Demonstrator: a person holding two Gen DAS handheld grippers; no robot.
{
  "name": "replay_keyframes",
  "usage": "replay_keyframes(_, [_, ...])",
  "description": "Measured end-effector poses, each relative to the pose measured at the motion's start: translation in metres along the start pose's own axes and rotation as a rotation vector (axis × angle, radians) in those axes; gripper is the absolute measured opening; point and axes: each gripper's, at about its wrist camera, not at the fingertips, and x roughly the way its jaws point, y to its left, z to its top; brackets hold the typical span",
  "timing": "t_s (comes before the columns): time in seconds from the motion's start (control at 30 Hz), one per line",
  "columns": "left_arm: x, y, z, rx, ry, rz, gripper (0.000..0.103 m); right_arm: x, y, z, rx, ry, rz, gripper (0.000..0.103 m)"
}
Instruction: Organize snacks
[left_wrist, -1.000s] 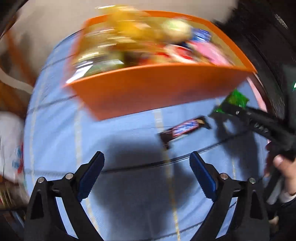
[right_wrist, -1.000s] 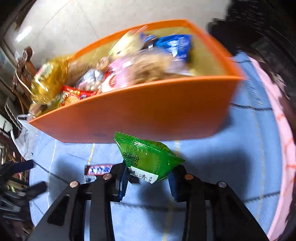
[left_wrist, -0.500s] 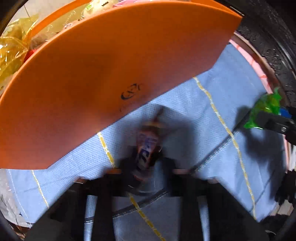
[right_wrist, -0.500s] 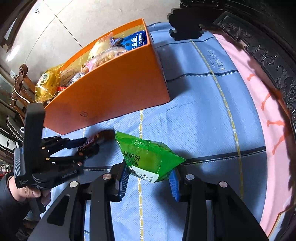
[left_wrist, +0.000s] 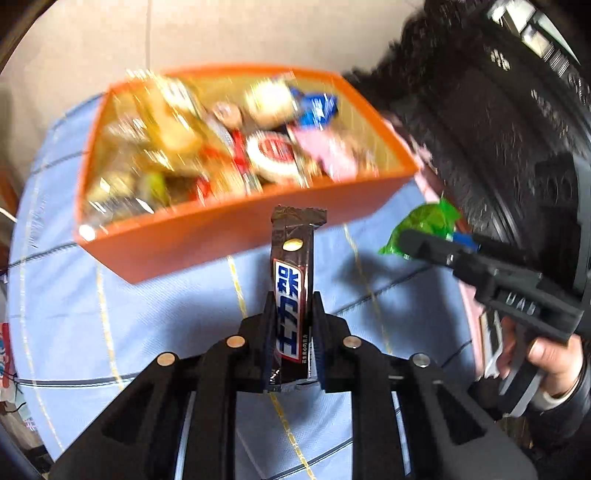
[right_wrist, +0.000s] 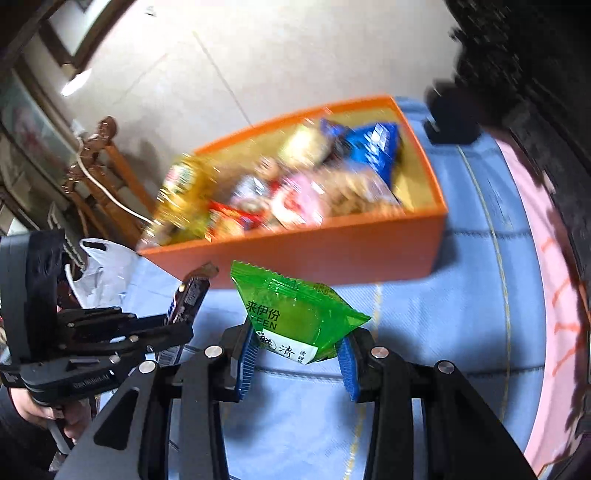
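Before the orange box (left_wrist: 236, 236), bare blue cloth (left_wrist: 155, 325)

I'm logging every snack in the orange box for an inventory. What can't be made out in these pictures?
- Snacks in the orange box: motion-blurred in both wrist views; most labels unreadable.
- Chocolate bar: lower end hidden between the left gripper fingers.
- Green packet: bottom covered by the right gripper pads; mostly hidden in left view.

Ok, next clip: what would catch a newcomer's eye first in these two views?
The orange box, heaped with snack packs, sits on the blue cloth at the centre of both views. In front of it, the left hand-held gripper pinches a dark chocolate bar upright, and the right hand-held gripper grips a bright green packet.
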Motion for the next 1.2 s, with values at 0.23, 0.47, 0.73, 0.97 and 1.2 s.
replay_keyframes(0.23, [-0.024,0.010,0.041,-0.031,-0.069,0.073,0.017,-0.013,0.008,0.046,-0.034,-0.086,-0.009,0.039])
replay_keyframes(0.47, [-0.005,0.027,0.084,-0.084,-0.048,0.145,0.017,0.005,0.006,0.093,-0.046,-0.125,-0.046,0.039])
replay_keyframes(0.73, [0.013,0.027,0.109,-0.084,-0.043,0.187,0.017,0.043,-0.007,0.108,0.000,-0.100,-0.106,0.051])
replay_keyframes(0.97, [0.011,0.020,0.118,-0.073,-0.088,0.337,0.096,0.035,-0.015,0.103,0.043,-0.157,-0.147,0.092])
replay_keyframes(1.2, [-0.004,0.023,0.108,-0.123,-0.067,0.407,0.096,0.009,-0.006,0.072,0.030,-0.149,-0.139,0.092])
